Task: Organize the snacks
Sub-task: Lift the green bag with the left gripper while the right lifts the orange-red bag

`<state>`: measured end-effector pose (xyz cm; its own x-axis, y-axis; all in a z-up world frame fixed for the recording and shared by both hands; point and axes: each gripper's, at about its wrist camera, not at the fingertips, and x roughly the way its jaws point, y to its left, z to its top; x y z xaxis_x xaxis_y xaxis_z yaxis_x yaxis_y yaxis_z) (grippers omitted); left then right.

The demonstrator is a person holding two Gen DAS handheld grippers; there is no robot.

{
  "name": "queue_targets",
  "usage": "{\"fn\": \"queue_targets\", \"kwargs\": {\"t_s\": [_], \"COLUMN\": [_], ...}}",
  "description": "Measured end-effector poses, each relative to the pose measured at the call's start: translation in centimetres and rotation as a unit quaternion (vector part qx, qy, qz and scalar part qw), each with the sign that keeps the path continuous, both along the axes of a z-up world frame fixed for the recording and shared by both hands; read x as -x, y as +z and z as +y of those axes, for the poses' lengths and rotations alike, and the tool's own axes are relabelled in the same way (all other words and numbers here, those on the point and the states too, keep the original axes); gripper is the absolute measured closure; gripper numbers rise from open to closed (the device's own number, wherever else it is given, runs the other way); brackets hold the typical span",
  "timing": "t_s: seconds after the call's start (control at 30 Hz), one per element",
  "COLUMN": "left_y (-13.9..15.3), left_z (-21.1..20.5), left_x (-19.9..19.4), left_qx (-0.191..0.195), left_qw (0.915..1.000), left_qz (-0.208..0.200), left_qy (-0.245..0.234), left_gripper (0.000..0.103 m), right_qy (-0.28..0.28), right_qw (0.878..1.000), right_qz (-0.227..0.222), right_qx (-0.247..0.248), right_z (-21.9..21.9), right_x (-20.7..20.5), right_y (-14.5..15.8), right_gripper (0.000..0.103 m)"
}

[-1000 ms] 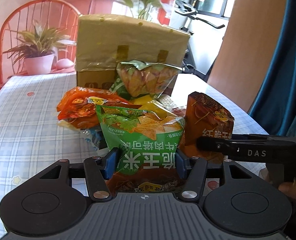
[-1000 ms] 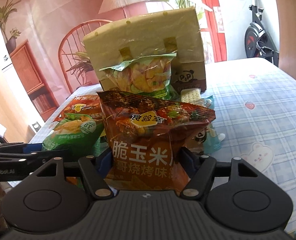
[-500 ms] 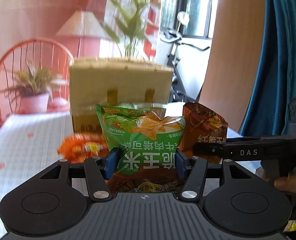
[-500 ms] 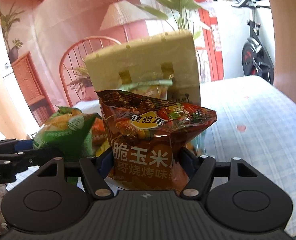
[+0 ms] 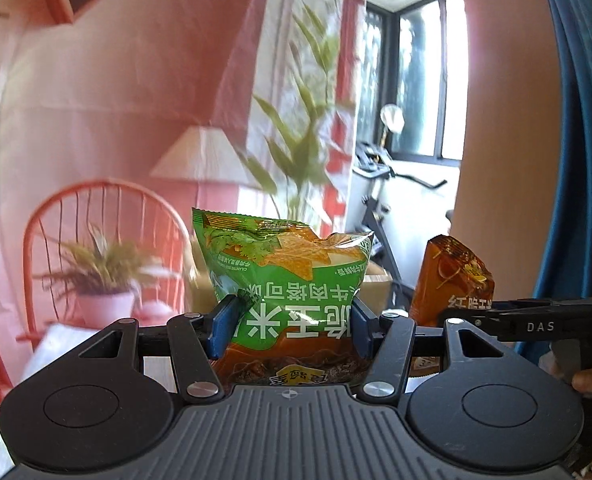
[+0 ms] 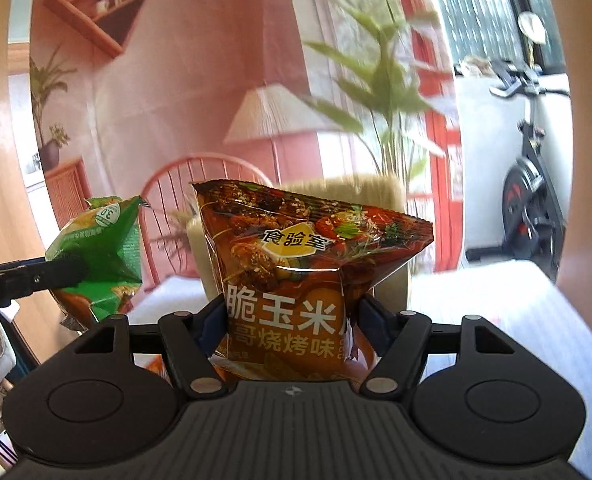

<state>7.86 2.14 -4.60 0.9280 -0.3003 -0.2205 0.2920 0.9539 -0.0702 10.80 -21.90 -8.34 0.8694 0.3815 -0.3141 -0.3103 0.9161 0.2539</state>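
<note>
Both bags have risen off the table since the earlier frame, and the snack pile has dropped out of view. Left gripper [image 5: 288, 322] clamps the green snack bag [image 5: 286, 272] between its blue pads, the bag standing upright above the fingers. Right gripper [image 6: 290, 318] grasps the orange-brown snack bag [image 6: 296, 264] the same way. Each bag hangs beside the other, apart, with the cardboard box [image 6: 383, 196] behind.
</note>
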Motion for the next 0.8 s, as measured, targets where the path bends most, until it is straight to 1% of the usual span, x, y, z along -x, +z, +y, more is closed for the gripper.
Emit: {"fn": "queue_targets", "kwargs": {"t_s": [0.07, 0.2, 0.33, 0.4, 0.57, 0.8], "left_y": [0.7, 1.9, 2.5, 2.8, 4.1, 7.2], "left_z": [0.0, 0.0, 0.0, 0.3, 0.6, -0.1], "left_x": [-0.6, -2.5, -4.4, -5.3, -8.3, -13.4], "left_qx": [0.004, 0.010, 0.001, 0.003, 0.018, 0.013], "left_qw": [1.0000, 0.9999, 0.9999, 0.9999, 0.9997, 0.9997], "left_qz": [-0.005, -0.001, 0.000, 0.005, 0.014, 0.013], "left_qy": [0.004, 0.007, 0.013, 0.013, 0.013, 0.018], "left_gripper": [0.042, 0.042, 0.042, 0.042, 0.042, 0.042], "right_qy": [0.007, 0.012, 0.015, 0.017, 0.021, 0.025], "right_qw": [1.000, 1.000, 1.000, 1.000, 1.000, 0.999], "right_qz": [-0.006, -0.020, -0.020, -0.019, -0.020, -0.027], "right_qx": [0.002, 0.006, 0.004, 0.009, 0.009, 0.007], "right_z": [0.0, -0.1, -0.5, -0.6, -0.9, -1.1], "right_x": [-1.1, -3.2, -5.5, -6.7, -9.6, -15.0], "right_y": [1.1, 2.7, 3.5, 3.8, 4.5, 6.7], "right_gripper": [0.033, 0.033, 0.033, 0.033, 0.033, 0.033]}}
